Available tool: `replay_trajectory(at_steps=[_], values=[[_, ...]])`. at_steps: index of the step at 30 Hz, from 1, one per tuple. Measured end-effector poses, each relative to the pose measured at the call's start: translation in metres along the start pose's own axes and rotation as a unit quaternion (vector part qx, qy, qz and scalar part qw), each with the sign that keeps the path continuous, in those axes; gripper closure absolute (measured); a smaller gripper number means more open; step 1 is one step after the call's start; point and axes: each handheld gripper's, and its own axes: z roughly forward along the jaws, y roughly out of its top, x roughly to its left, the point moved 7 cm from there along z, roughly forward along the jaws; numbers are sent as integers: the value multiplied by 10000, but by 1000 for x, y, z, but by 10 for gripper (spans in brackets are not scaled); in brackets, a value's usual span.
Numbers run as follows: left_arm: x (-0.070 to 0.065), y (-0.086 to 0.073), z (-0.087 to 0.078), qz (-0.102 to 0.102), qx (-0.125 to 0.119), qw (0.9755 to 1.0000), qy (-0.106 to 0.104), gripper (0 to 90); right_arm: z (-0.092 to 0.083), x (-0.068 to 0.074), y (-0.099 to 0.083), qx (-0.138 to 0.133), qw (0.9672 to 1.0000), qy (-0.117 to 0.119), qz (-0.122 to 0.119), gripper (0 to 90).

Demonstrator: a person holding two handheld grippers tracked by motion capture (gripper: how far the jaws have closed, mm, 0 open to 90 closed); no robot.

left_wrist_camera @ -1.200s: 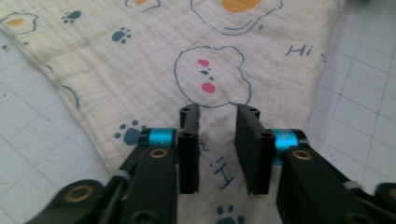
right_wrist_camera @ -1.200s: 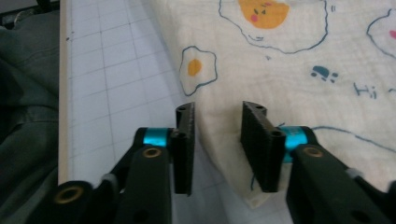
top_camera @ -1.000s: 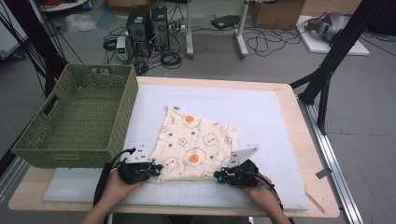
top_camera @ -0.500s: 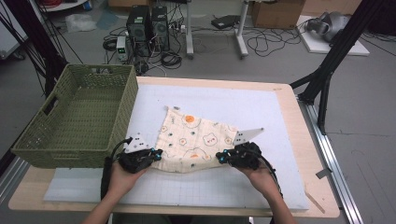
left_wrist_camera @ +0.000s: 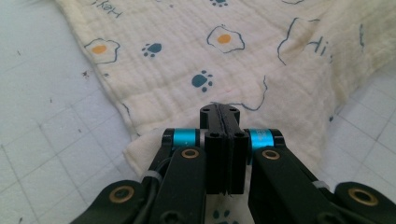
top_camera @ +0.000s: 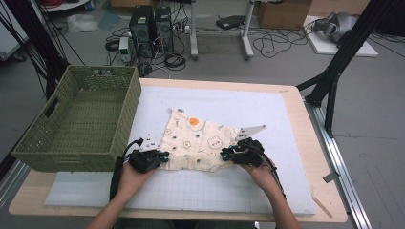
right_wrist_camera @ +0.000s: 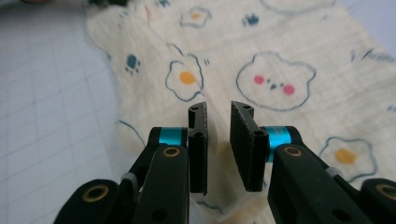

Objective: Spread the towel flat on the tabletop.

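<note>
1. The cloth [top_camera: 198, 143] lies folded on the white mat [top_camera: 267, 191], its near edge toward the person and one corner pointing away toward the table's far side.
2. The left gripper [top_camera: 149, 160] sits at the cloth's near left edge, its jaws pressed together with a fold of the cloth pinched between the tips.
3. The right gripper [top_camera: 242, 153] is at the near right edge; its jaws have just been opening and now stand a narrow gap apart, with the cloth lying under and between them, unpressed.
4. The mat stretches bare to the right of the cloth and in front of it; the basket [top_camera: 81, 121] stands just left of the left hand.
5. The cloth is soft, crinkled cream muslin, printed with fried eggs, blue paw prints and a bear face; the mat carries a fine grid; the basket is green woven wicker with a handle slot.
6. In the left gripper view the print reads "Hey" and "Hi".
</note>
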Motion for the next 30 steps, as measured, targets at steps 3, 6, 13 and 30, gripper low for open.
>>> replay_trajectory(at_steps=[3,6,13,30], values=[[0,0,0,-5,8,10000,-5,885,-17,6,5,-304,9995,-46,-103,768],[0,0,0,2,18,10000,1,884,-28,13,5,-407,9989,-76,-241,764],[0,0,0,-14,23,10000,4,884,-39,35,-5,-541,9969,16,-565,743],[-1,19,-28,35,-510,9987,64,749,11,17,-12,213,9987,-83,-449,836]])
